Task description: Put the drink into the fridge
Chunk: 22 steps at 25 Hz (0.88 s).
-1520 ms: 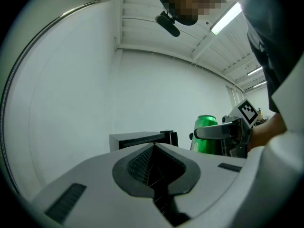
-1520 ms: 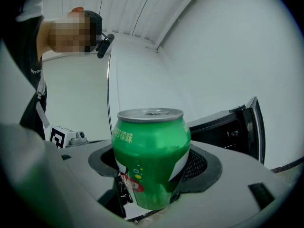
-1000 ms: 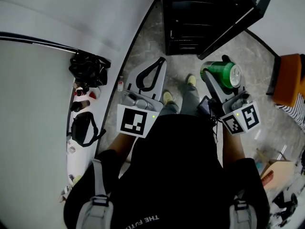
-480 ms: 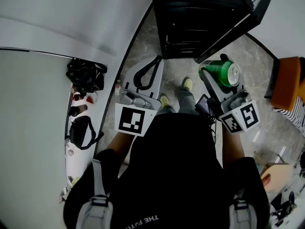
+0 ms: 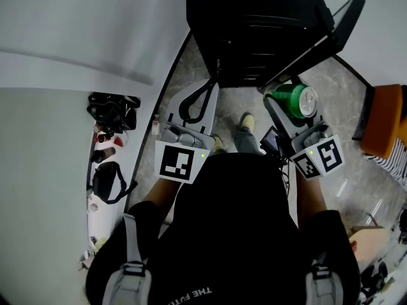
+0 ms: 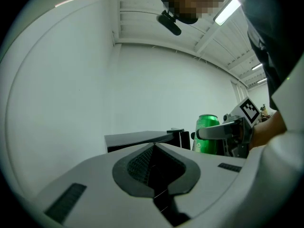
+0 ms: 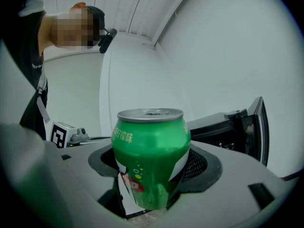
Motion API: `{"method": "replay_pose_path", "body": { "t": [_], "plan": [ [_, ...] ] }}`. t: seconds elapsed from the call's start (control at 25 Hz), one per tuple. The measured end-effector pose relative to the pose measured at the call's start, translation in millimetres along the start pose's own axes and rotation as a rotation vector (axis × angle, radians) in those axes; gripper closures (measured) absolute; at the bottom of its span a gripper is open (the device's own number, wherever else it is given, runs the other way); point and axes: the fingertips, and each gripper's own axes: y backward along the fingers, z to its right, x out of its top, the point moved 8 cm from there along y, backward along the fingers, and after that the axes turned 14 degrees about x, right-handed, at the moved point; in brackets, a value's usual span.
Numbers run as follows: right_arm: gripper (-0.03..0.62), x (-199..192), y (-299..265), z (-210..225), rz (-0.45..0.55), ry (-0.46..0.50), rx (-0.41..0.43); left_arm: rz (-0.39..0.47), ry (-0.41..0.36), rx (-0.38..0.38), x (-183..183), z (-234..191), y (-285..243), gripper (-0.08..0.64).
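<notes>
A green drink can sits upright between the jaws of my right gripper, which is shut on it. The small black fridge stands on the floor just ahead, its door swung open to the right. My left gripper is held beside it at the left with its jaws together and nothing between them. The can is level with the fridge's front, just right of its opening.
A white counter runs along the left, with a black bag and small bottles at its edge. An orange seat stands at the right. The person's feet are on the grey marbled floor before the fridge.
The person has stepped closer to the fridge, which now looms larger at the top. Both grippers moved forward with it, and the can stays in the right gripper.
</notes>
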Motion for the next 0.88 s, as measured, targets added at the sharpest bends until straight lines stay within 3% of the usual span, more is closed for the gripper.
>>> {"method": "replay_pose_path", "body": {
  "t": [0.48,0.88],
  "plan": [
    [0.255,6,-3,61,-0.043,0.012,0.016,-0.015,-0.015,0.007,1,21,-56,0.548],
    [0.255,-14,-11,93,-0.113,0.021,0.051,-0.038,-0.016,0.051,-7,35,-71,0.548]
  ]
}}
